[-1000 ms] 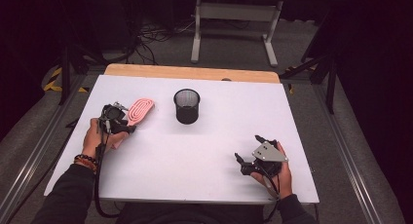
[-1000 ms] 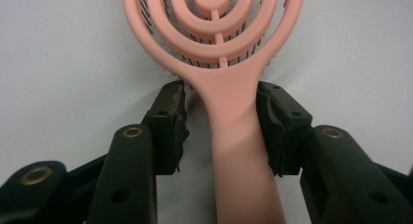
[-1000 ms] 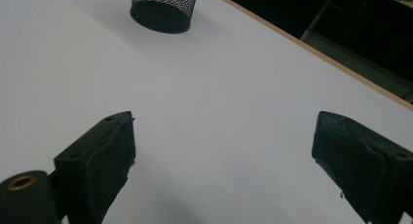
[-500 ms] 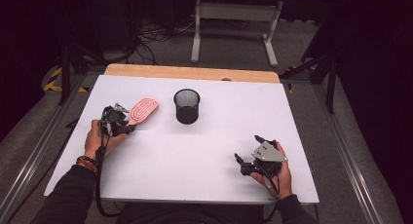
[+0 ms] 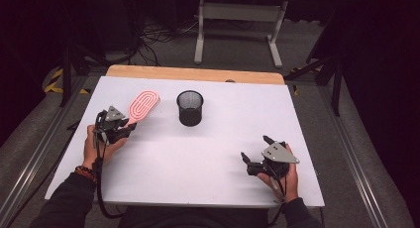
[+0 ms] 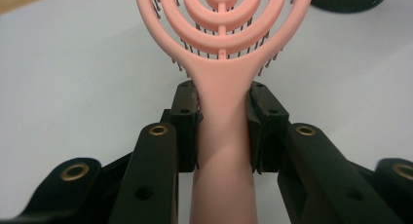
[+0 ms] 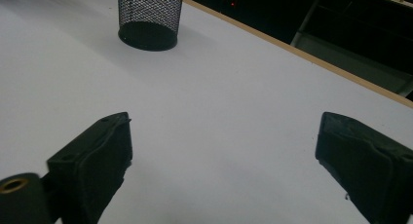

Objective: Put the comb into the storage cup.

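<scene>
Left gripper (image 5: pixel 130 130): held in the person's left hand (image 5: pixel 99 146) at the left side of the surface; jaws clamped on the handle of the brush, one pad against each side of it, as the left gripper view shows. The jaws were closing within the last second, with the handle between them.

Right gripper (image 5: pixel 255 156): held in the right hand (image 5: pixel 282 174) near the front right of the surface; jaws wide apart with only bare surface between them in the right gripper view. They have just opened a little further.

Surface (image 5: pixel 223 139): white, rectangular, with a strip of bare wood along its far edge. Carries the cup and both grippers.

Cup (image 5: pixel 190 107): black wire mesh, round, upright, open at the top. Stands toward the far middle of the surface, to the right of the brush head and apart from it. Well apart from the right gripper.

Brush (image 5: pixel 143 104): pink, oval head with concentric ribs and dark bristles. Handle in the left gripper, head pointing away from the person and angled toward the cup. In the left gripper view the back of the head faces the camera and the bristles point toward the surface.
</scene>
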Tool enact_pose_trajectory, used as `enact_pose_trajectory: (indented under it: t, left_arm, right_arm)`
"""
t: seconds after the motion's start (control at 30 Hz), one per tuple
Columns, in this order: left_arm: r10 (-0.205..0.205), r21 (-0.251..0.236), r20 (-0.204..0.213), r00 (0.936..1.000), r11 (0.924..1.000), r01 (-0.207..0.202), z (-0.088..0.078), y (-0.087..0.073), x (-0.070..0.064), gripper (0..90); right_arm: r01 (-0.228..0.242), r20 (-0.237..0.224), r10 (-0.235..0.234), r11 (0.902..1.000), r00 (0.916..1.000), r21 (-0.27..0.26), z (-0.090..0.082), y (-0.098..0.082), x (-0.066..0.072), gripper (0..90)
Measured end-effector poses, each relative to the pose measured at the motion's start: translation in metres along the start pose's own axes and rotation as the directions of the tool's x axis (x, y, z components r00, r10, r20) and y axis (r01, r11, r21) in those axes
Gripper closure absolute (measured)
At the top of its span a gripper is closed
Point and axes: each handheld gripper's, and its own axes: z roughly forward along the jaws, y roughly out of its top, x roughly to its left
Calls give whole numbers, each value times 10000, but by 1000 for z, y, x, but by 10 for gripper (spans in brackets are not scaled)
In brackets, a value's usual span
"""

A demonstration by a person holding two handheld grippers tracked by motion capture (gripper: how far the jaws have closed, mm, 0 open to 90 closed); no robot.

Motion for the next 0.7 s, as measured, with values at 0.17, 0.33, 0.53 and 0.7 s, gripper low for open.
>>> enact_pose_trajectory:
  t: [0.17, 0.33, 0.53, 0.7]
  left_arm:
    - [273, -704, -36, 9996, 9971, -274, -7, 2, -8, 689]
    - [409, -1704, -52, 9991, 9845, -412, -14, 3, -15, 690]
    - [603, -2393, 33, 9982, 9692, -577, -21, 5, -25, 690]
    - [846, -2681, 393, 9956, 9608, -710, -23, 9, -36, 690]
  right_arm:
    - [-198, 118, 200, 9997, 9997, -168, -1, 6, 1, 56]
    - [-426, 181, 427, 9991, 9989, -90, 1, 13, 4, 57]
    - [-528, -260, 525, 9985, 9983, -110, 8, 22, 13, 61]
    - [-1025, -108, 1024, 9946, 9947, -130, 16, 30, 14, 63]
